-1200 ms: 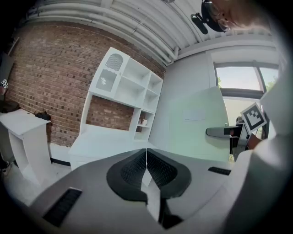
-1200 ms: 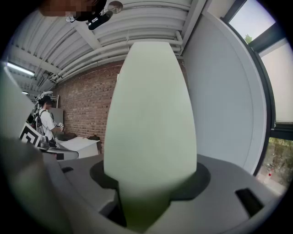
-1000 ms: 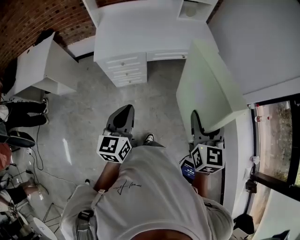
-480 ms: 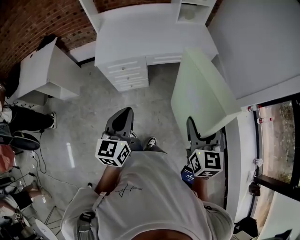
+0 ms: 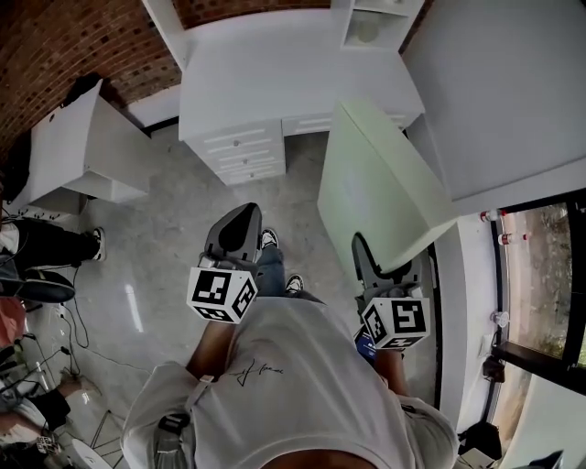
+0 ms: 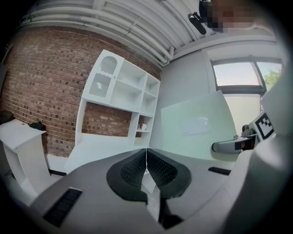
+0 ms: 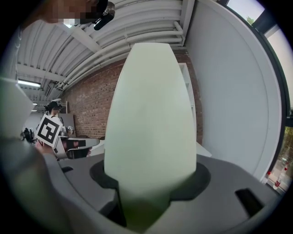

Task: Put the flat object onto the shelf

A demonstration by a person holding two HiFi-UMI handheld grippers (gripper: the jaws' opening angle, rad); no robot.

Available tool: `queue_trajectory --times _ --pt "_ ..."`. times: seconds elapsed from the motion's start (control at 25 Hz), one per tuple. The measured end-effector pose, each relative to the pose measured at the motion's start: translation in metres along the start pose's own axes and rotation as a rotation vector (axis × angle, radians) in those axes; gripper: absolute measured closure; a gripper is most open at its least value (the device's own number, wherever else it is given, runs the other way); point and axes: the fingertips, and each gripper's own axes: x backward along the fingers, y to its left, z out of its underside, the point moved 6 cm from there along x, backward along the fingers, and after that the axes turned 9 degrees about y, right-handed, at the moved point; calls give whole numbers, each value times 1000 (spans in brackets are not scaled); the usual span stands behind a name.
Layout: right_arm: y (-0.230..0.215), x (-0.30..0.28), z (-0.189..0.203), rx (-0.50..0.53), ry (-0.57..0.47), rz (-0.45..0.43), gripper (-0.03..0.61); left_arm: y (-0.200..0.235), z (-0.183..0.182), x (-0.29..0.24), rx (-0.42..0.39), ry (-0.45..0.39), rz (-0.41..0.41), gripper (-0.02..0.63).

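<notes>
A large flat pale green board [image 5: 380, 197] stands on edge, tilted, in my right gripper [image 5: 386, 275], which is shut on its lower edge. In the right gripper view the board [image 7: 151, 119] fills the middle and hides the jaws of the right gripper [image 7: 149, 180]. My left gripper [image 5: 240, 234] hangs over the floor to the board's left. In its own view the left gripper [image 6: 146, 164] is shut with nothing in it. The white shelf unit [image 6: 121, 89] stands on a white desk [image 5: 275, 69] against the brick wall ahead; its top [image 5: 371, 23] shows in the head view.
White drawers [image 5: 243, 151] sit under the desk. A white side table [image 5: 78, 137] is at the left, with another person's legs [image 5: 46, 247] and cables [image 5: 69, 307] near it. A white wall [image 5: 494, 82] and a window [image 5: 540, 275] close off the right.
The desk and shelf have come slightly nearer in the head view. The board and right gripper have shifted left and up. Both grippers keep their state.
</notes>
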Motion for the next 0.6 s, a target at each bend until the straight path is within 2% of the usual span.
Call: queue_trajectory --times 0.32,0.6 --pt "1 -60 -36 37 14 1 302 35 -29 -53 3 16 29 600" --pt "3 -113 -73 61 3 17 302 76 -64 -91 11 -21 51 600"
